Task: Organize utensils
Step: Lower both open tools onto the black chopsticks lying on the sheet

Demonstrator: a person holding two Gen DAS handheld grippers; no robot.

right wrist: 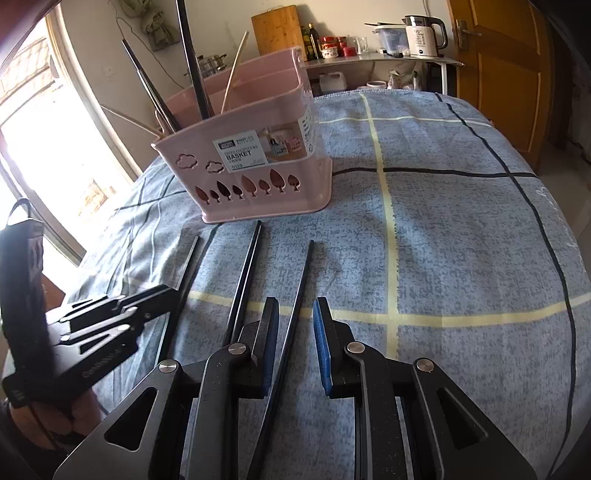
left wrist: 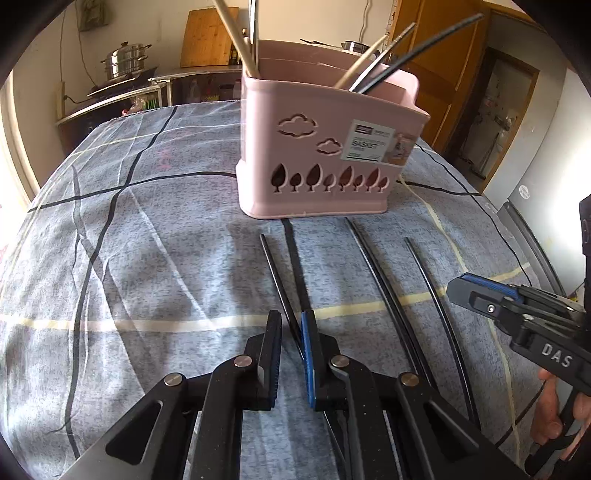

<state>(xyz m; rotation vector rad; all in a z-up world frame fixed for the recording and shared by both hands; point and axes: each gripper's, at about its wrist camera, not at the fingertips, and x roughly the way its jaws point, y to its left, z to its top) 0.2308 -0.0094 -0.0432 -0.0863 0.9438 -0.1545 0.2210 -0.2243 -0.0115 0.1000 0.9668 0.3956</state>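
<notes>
A: Four black chopsticks [left wrist: 384, 273] lie on the surface [left wrist: 147, 258] in front of me, but their near ends are hidden under my tongs in both views.

B: Where are your tongs?

A: My left tongs [left wrist: 291, 332] stand apart, with one chopstick [left wrist: 277, 277] running between the pads; I can't tell whether a pad touches it. My right tongs [right wrist: 294, 317] are apart too, a chopstick [right wrist: 301, 288] lying in the gap, close to the left pad.

B: And the basket?

A: The pink basket [left wrist: 325, 147] stands upright just beyond the far tips of the chopsticks. Black and pale sticks lean inside it, and their tops are cut off by the frame in the left view. Its inner dividers are hard to make out.

B: Room to move?

A: Open cloth lies left of the basket in the left view and wide to its right in the right view. The surface drops away at a curved edge on the right.

B: What does one view add?

A: The left shows my right tongs [left wrist: 480, 295] from the side, over the outermost chopstick [left wrist: 443, 314]. The right shows my left tongs [right wrist: 155, 299] low at its left edge, and a kettle [right wrist: 421, 35] on a far counter.
</notes>
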